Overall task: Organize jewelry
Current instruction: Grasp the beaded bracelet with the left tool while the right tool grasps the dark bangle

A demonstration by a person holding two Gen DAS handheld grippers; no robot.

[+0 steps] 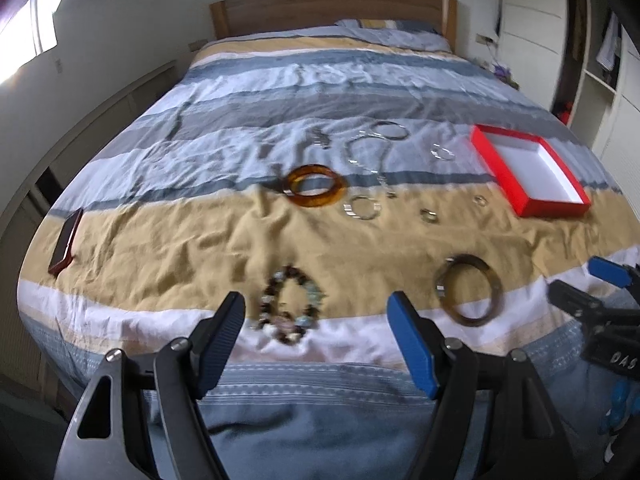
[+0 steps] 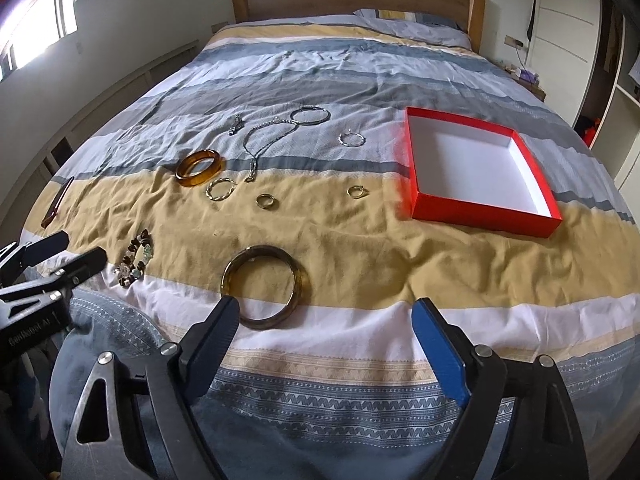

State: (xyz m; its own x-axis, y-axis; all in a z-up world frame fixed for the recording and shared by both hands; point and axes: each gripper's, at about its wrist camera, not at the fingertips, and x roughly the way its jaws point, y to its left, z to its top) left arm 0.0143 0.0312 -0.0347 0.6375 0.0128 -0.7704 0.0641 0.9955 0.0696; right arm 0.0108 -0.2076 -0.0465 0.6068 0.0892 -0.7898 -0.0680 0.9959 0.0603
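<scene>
Both grippers, left (image 1: 316, 316) and right (image 2: 326, 322), hang wide open and empty over the striped bed (image 2: 360, 252).

Laid out: two thick bangles, one beaded bracelet (image 2: 136, 258), one chain necklace (image 2: 260, 140), several small rings, one empty red box (image 2: 480, 168) at right.

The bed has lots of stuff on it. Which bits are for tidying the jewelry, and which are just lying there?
For the job: red box, amber bangle, dark bangle, bead bracelet, necklace, rings.

Just lying about: phone, pillow.
</scene>
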